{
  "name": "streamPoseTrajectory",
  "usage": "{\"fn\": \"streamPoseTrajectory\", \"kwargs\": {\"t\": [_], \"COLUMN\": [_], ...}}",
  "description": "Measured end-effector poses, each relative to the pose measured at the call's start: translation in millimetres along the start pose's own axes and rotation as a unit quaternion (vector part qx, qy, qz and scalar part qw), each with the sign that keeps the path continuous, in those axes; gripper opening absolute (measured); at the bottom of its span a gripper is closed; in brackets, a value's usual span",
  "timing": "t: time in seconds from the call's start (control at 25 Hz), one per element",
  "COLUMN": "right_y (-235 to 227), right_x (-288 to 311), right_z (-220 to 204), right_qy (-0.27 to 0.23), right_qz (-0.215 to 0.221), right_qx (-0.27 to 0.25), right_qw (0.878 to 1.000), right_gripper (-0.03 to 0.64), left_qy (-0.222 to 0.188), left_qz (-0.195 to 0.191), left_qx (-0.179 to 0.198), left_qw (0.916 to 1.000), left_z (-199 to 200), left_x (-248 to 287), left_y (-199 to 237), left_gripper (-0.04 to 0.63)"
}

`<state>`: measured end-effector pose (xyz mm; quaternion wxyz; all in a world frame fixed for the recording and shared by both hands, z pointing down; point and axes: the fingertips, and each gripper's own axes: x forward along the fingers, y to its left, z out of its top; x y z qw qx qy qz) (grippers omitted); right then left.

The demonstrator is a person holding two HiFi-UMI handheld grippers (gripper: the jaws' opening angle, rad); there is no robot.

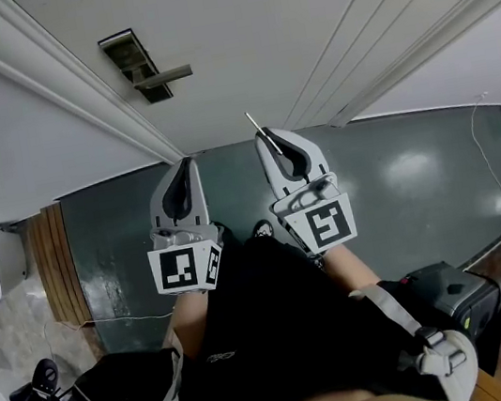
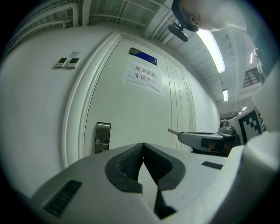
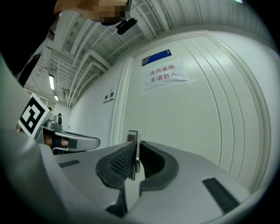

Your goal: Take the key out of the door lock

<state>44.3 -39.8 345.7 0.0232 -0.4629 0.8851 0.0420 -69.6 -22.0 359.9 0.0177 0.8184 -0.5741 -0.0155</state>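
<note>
Key point(image 3: 136, 156) pinched in right hand-held gripper point(image 3: 137, 148), clear of door lock point(image 1: 138, 66), left hand-held gripper point(image 2: 143, 148) pressed together, empty, door sign point(image 3: 164, 73) reading 库房重地 非请勿入

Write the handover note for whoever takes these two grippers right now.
Left gripper: jaws shut, empty, short of the door.
Right gripper: jaws shut on the key, its tip pointing toward the door.
Lock plate: up and left of both grippers in the head view, touching neither.
Done: the key is out of the lock.
Left: probably only to set the key down.
</note>
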Motion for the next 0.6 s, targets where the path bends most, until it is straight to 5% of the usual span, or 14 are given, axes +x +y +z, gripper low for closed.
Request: {"fn": "streamPoseTrajectory", "kwargs": {"t": [0.6], "right_y": [3.7], "right_x": [7.5], "right_z": [4.8], "right_qy": [0.002], "right_qz": [0.005], "right_qx": [0.005], "right_qw": [1.0], "right_gripper": [0.029], "left_qy": [0.007], "left_qz": [0.01], "left_qx": [-0.004], "left_qw": [0.9999], "left_z": [4.0], "left_x": [-1.3], "left_y": [9.3], "left_gripper": [0.023]}}
